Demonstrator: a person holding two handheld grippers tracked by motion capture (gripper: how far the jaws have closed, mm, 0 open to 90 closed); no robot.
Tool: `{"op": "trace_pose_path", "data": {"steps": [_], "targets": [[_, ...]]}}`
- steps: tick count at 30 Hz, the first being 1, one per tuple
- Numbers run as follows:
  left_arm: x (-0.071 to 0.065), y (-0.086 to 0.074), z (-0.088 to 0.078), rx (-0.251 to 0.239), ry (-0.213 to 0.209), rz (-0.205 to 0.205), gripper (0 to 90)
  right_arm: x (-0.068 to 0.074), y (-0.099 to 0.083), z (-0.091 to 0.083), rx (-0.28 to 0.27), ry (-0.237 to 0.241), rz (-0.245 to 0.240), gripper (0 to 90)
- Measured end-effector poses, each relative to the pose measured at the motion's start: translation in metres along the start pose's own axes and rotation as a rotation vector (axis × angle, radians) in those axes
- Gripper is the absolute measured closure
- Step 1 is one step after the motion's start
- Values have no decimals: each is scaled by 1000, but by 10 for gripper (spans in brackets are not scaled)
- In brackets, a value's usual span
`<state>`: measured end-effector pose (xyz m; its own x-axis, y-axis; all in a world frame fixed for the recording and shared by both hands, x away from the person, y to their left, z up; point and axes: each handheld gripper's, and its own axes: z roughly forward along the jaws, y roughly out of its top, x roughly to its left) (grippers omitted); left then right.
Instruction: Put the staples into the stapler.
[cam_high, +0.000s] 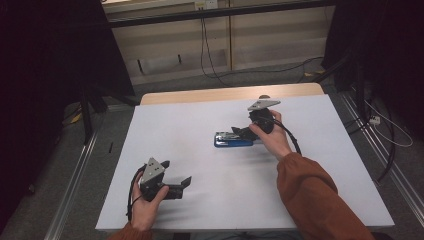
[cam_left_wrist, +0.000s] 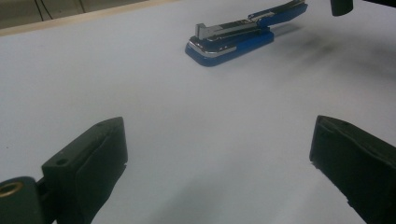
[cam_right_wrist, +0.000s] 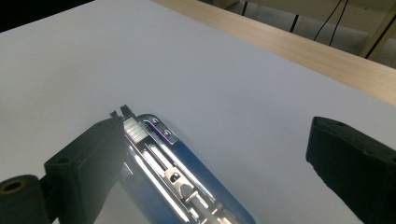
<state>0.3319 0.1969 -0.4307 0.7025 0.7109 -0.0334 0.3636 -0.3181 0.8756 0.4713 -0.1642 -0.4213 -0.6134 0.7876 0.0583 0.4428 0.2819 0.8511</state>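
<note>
A blue and chrome stapler (cam_high: 231, 139) lies flat near the middle of the white table (cam_high: 175, 130). In the left gripper view the stapler (cam_left_wrist: 231, 41) has its blue top arm lifted at the far end. My right gripper (cam_high: 244, 129) hovers right over it, held by a hand in a rust-orange sleeve. In the right gripper view the gripper (cam_right_wrist: 217, 140) is open, and the stapler (cam_right_wrist: 182, 179), with its metal magazine showing, sits under the left jaw. My left gripper (cam_high: 176, 172) rests open at the table's near left, with bare table between its jaws (cam_left_wrist: 217, 140).
The table's wooden back edge (cam_high: 225, 94) runs behind the stapler. Black cables (cam_high: 207, 55) hang at the wall beyond. Dark curtains (cam_high: 50, 60) and stand legs (cam_high: 87, 120) flank the table, and metal floor rails (cam_high: 75, 175) run along both sides.
</note>
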Motion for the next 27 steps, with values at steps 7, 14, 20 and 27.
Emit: {"op": "trace_pose_path", "data": {"steps": [7,14,20,27], "targets": [[2,-1,-1,-4,5,-11,43,1,-11,-17,-17,-11,0,54],[2,-1,0,-3,4,-13,43,-3,-25,-37,-31,-40,-1,53],[2,-1,0,6,16,-11,43,-3,-33,-50,-74,-59,17,48],[0,0,0,-1,8,-4,43,-5,-45,-66,-105,-62,48,44]]}}
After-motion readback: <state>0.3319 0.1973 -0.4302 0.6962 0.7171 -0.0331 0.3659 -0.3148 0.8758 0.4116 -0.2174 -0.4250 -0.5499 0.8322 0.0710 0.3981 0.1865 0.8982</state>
